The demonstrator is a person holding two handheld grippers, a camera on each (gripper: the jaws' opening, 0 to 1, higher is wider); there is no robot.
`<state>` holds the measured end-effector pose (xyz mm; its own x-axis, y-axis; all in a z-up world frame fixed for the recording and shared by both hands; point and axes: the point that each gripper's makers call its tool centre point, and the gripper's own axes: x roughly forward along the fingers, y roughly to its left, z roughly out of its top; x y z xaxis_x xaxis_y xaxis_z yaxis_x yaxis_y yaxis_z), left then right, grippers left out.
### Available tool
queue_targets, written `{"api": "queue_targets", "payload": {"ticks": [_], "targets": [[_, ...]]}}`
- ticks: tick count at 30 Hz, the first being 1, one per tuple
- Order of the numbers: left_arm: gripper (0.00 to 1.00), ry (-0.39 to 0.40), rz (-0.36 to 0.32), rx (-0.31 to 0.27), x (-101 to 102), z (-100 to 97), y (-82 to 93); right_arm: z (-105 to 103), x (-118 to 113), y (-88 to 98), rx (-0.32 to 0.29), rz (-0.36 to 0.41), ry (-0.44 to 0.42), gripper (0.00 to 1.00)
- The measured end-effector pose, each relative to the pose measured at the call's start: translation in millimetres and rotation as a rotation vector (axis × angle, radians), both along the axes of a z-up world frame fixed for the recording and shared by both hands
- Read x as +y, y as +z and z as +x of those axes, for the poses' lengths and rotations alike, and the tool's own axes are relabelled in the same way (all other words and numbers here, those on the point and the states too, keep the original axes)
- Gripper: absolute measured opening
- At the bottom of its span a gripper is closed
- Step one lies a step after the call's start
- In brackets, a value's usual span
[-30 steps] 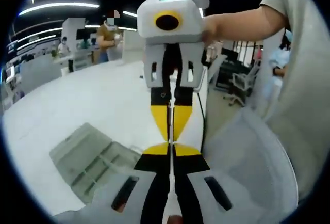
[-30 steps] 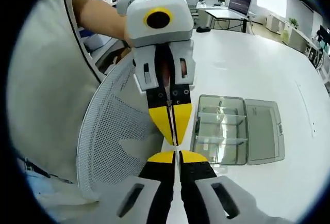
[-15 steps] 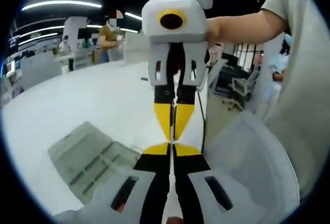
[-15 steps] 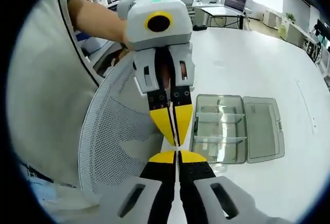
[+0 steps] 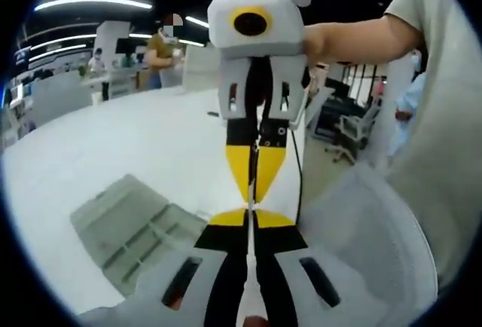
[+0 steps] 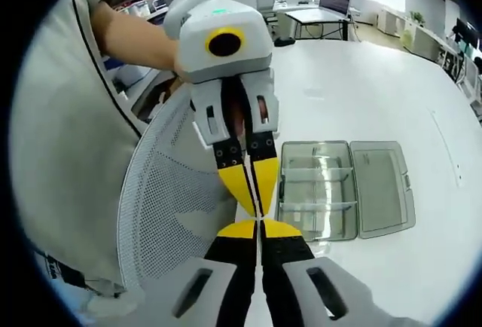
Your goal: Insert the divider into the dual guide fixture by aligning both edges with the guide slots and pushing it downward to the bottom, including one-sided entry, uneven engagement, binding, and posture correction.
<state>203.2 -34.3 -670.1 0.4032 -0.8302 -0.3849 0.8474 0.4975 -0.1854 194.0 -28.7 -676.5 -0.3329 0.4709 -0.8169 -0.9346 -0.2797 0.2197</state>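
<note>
Divider not made out for certain among clear partitions inside dual guide fixture (image 6: pixel 318 190), lying lid-open on white table (image 6: pixel 361 93) just beyond meeting grippers. Left gripper (image 5: pixel 248 210) and right gripper (image 6: pixel 259 220) still tip to tip, jaws pressed together, holding nothing visible. Opposite gripper raised slightly since a second ago. Fixture's near edge (image 5: pixel 128 229) hidden behind left gripper's jaws.

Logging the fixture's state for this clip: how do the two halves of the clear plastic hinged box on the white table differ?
In the right gripper view, the clear plastic box's tray half looks deeper and is split into compartments by clear dividers; the lid half beside it looks shallower, with no partitions. The tray half lies nearer the two shut grippers' touching yellow tips, the lid half farther off. Both are transparent, rectangular and lie open-side up on the white table.
</note>
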Motion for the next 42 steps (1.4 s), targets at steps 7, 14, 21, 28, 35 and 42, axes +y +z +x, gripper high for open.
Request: {"api": "queue_targets", "payload": {"ticks": [7,14,21,28,35,42], "targets": [[0.0,0.004,-0.002,0.011,0.0,1.6,-3.1,1.3,-0.5,-1.2,-0.01,-0.012,0.008,0.0],[0.01,0.033,-0.011,0.018,2.3,5.0,-4.0,4.2,1.7,-1.7,-0.019,-0.027,-0.006,0.0],[0.05,0.057,0.002,0.022,6.7,6.7,-5.3,7.1,6.8,-0.9,-0.057,-0.051,-0.004,0.0],[0.11,0.093,0.01,0.017,14.2,9.3,-6.3,13.1,8.5,-3.8,-0.087,-0.089,-0.004,0.0],[0.19,0.131,0.023,0.02,23.8,13.2,-6.6,26.3,7.1,-9.7,-0.126,-0.133,-0.029,0.0],[0.32,0.156,0.048,0.014,31.1,14.0,-8.5,35.9,5.7,-17.3,-0.156,-0.169,-0.039,0.0]]}}
